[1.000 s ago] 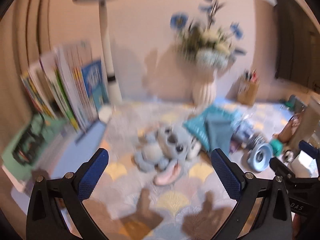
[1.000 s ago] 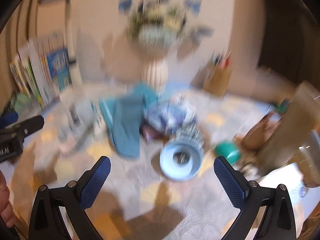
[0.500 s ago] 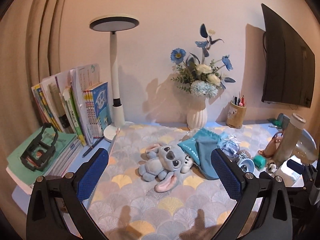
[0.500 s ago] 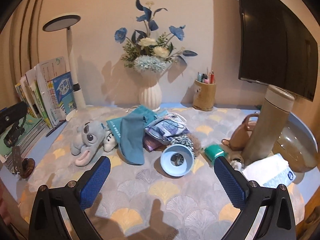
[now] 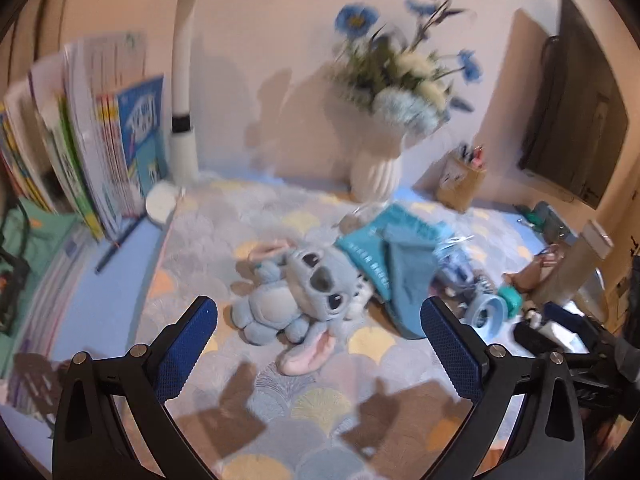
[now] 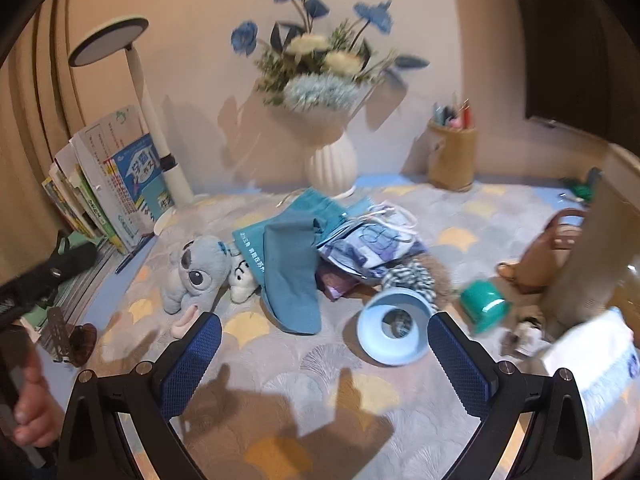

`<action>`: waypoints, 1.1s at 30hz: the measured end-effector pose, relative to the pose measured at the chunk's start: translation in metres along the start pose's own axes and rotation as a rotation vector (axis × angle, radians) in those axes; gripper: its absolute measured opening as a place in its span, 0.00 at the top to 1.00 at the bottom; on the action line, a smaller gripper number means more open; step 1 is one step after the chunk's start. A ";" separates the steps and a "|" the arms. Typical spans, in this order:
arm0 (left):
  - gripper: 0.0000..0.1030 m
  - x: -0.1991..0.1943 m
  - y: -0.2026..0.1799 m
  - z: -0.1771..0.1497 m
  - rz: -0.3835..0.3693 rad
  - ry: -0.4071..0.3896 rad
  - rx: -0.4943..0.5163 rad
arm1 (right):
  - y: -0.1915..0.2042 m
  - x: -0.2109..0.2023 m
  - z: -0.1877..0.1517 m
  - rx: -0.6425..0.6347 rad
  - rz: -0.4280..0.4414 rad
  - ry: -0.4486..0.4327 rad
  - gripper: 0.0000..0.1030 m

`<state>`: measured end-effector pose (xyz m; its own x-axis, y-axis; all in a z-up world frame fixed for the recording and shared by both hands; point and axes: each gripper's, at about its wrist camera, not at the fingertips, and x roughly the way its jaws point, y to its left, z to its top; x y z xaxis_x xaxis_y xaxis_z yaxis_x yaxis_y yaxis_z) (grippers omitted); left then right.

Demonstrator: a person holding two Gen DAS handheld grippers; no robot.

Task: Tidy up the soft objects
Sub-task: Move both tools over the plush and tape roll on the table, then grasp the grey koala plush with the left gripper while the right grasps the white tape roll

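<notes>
A grey-blue plush toy (image 5: 296,296) with pink ears lies on the patterned mat (image 5: 320,404), just ahead of my left gripper (image 5: 318,328), which is open and empty. The same plush toy (image 6: 198,272) appears left of centre in the right wrist view. Beside it lie a teal drawstring bag (image 6: 290,268), a patterned fabric pouch (image 6: 372,240) and a small white plush (image 6: 242,278). The teal drawstring bag (image 5: 394,260) lies right of the toy in the left wrist view. My right gripper (image 6: 320,340) is open above the mat (image 6: 320,400), holding nothing.
A white vase of flowers (image 6: 332,160) and a pen holder (image 6: 452,156) stand at the back. Books (image 5: 100,148) and a lamp post (image 5: 182,100) line the left. A light blue cup (image 6: 394,330), green cup (image 6: 484,306), brown bag (image 6: 548,252) and tissue pack (image 6: 596,352) crowd the right.
Both grippers have dropped lower and closer to the desk. The left now hangs near the plush toy; the right has neared the fabric pile. Their jaws stayed open.
</notes>
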<state>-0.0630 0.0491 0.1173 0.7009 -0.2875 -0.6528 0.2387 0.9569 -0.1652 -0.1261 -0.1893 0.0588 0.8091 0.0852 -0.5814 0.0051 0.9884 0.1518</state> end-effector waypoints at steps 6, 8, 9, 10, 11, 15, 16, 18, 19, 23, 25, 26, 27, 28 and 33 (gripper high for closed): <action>0.02 0.040 0.001 -0.005 0.004 0.063 0.035 | -0.050 0.025 -0.002 0.041 -0.052 0.080 0.00; 0.02 0.053 0.000 -0.004 -0.007 0.081 0.022 | -0.060 0.036 -0.006 0.049 -0.062 0.117 0.00; 0.02 0.059 0.001 -0.004 -0.013 0.091 0.018 | -0.061 0.042 -0.006 0.048 -0.066 0.132 0.00; 0.02 0.066 0.002 -0.004 -0.014 0.104 0.014 | -0.060 0.048 -0.006 0.046 -0.060 0.144 0.01; 0.02 0.069 0.002 -0.003 -0.011 0.111 0.013 | -0.058 0.052 -0.004 0.043 -0.052 0.145 0.03; 0.02 0.078 0.003 -0.001 -0.011 0.123 0.008 | -0.049 0.066 0.013 0.009 -0.094 0.105 0.04; 0.02 0.078 0.002 -0.001 -0.011 0.124 0.010 | -0.050 0.069 0.017 0.009 -0.079 0.103 0.04; 0.02 0.080 0.000 -0.002 -0.005 0.125 0.020 | -0.054 0.083 0.023 0.019 -0.022 0.137 0.04; 0.02 0.080 -0.001 -0.003 -0.001 0.126 0.025 | -0.055 0.090 0.024 0.018 0.005 0.161 0.04; 0.02 0.079 -0.002 -0.005 0.006 0.124 0.037 | -0.051 0.089 0.017 0.006 0.100 0.199 0.09; 0.02 0.078 0.000 -0.005 0.007 0.123 0.033 | -0.044 0.073 0.011 -0.043 0.149 0.182 0.08; 0.02 0.078 0.001 -0.006 0.007 0.122 0.030 | -0.038 0.062 0.006 -0.079 0.187 0.180 0.08; 0.02 0.078 0.001 -0.006 0.007 0.121 0.026 | -0.034 0.054 0.002 -0.101 0.227 0.183 0.08; 0.02 0.078 0.002 -0.007 0.006 0.121 0.022 | -0.030 0.045 -0.004 -0.117 0.281 0.192 0.08; 0.02 0.077 0.001 -0.012 0.016 0.129 0.039 | -0.011 0.024 -0.041 -0.145 0.448 0.282 0.08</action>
<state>-0.0169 0.0285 0.0574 0.6129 -0.2625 -0.7453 0.2558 0.9583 -0.1271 -0.1314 -0.1929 0.0103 0.5245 0.5121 -0.6802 -0.4005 0.8534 0.3337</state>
